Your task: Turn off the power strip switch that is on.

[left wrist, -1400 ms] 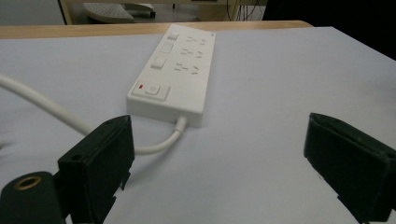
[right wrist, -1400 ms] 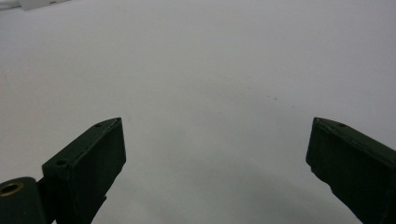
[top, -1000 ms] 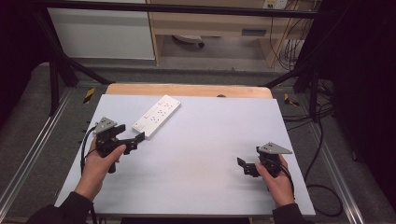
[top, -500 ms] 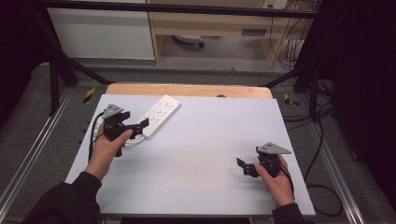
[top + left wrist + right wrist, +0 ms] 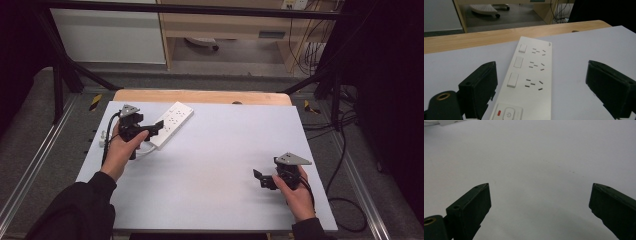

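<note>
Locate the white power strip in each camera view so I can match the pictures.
High view: power strip lies slanted at the table's far left, just ahead of the left gripper.
Left gripper view: it runs up the centre between the open jaws.
Right gripper view: I cannot pick it out for certain; a white scrap at the top left edge is too small to tell.
Shared landmark: the wooden table edge.

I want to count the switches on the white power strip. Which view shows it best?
The left gripper view: the power strip lies close between the open left gripper, with three rocker switches and a power button plain. The high view shows the strip whole but small. The right gripper view catches a white corner at top left, too little to identify.
</note>
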`<state>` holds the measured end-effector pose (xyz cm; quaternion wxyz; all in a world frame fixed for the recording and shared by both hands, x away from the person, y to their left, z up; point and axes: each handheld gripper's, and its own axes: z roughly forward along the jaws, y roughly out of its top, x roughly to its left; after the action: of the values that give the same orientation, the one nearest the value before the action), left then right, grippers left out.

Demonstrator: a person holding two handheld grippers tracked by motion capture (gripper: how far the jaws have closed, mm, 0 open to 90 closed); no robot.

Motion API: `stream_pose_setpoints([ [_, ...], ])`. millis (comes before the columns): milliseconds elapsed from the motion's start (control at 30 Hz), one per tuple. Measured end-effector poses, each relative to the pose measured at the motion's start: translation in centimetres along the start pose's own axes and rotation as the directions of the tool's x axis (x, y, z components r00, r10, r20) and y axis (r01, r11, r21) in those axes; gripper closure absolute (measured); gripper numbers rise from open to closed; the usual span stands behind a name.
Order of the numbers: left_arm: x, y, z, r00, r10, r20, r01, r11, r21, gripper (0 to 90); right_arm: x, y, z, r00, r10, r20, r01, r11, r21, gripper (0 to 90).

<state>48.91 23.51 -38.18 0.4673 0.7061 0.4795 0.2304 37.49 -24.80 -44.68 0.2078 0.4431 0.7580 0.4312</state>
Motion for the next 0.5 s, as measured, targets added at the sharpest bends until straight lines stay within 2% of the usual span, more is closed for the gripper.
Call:
stream_pose_setpoints([
  [100,0.3,0.2,0.6,0.9999,-0.011,0.000,0.011,0.9999,0.009,10.9,0.0,0.0,0.0,1.0000,0.001,0.000,-0.001,1.000,0.001,4.5],
  [267,0.6,0.7,1.5,1.0000,-0.006,-0.007,0.007,0.9996,0.029,11.2,0.0,0.0,-0.1,1.0000,-0.001,-0.010,0.001,1.000,-0.005,4.5],
  [400,0.7,1.0,2.2,0.9999,-0.010,-0.013,0.011,0.9994,0.032,11.4,0.1,0.0,-0.1,1.0000,-0.002,-0.010,0.001,1.000,-0.005,4.5],
  [500,1.0,1.2,2.6,0.9994,-0.033,-0.008,0.033,0.9993,0.016,12.5,0.1,0.0,-0.1,0.9999,0.002,-0.013,-0.002,1.000,-0.007,4.5],
])
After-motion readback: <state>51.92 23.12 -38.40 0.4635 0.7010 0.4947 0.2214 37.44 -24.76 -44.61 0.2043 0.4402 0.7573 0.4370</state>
